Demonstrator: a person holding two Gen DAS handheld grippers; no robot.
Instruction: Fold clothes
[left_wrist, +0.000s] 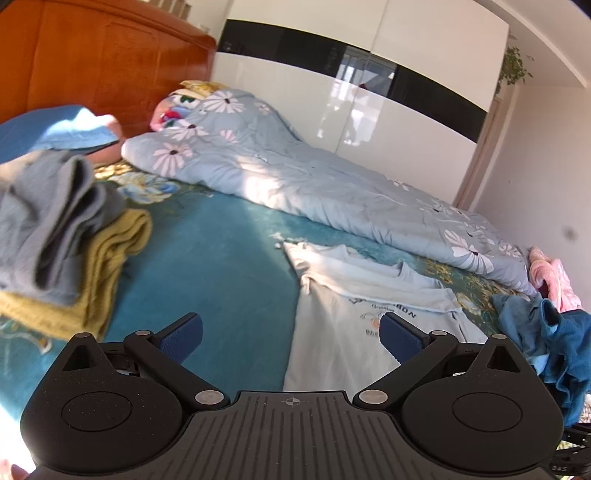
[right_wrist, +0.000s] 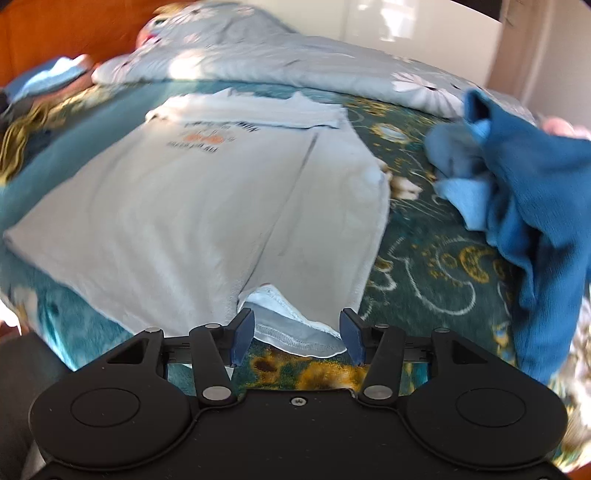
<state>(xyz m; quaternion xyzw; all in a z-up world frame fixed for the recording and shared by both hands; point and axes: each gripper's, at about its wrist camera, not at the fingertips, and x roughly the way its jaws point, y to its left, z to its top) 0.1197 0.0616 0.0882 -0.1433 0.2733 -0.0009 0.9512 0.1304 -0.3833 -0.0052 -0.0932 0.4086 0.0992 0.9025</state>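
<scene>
A pale grey-blue cotton T-shirt (right_wrist: 192, 199) with a small printed chest logo lies flat on the teal floral bedspread (left_wrist: 221, 258), its sides folded in. The left gripper (left_wrist: 291, 334) hovers above the bedspread with its 2 blue-padded jaws spread wide and nothing between them, the shirt just right of centre. The right gripper (right_wrist: 297, 338) hangs over the shirt's near hem, jaws parted and not pressing the cloth. A folded grey garment on a mustard knitted one (left_wrist: 55, 236) sits at the left; a crumpled dark blue garment (right_wrist: 524, 177) lies right of the shirt. A light-blue daisy-print quilt (left_wrist: 295, 162) runs behind.
</scene>
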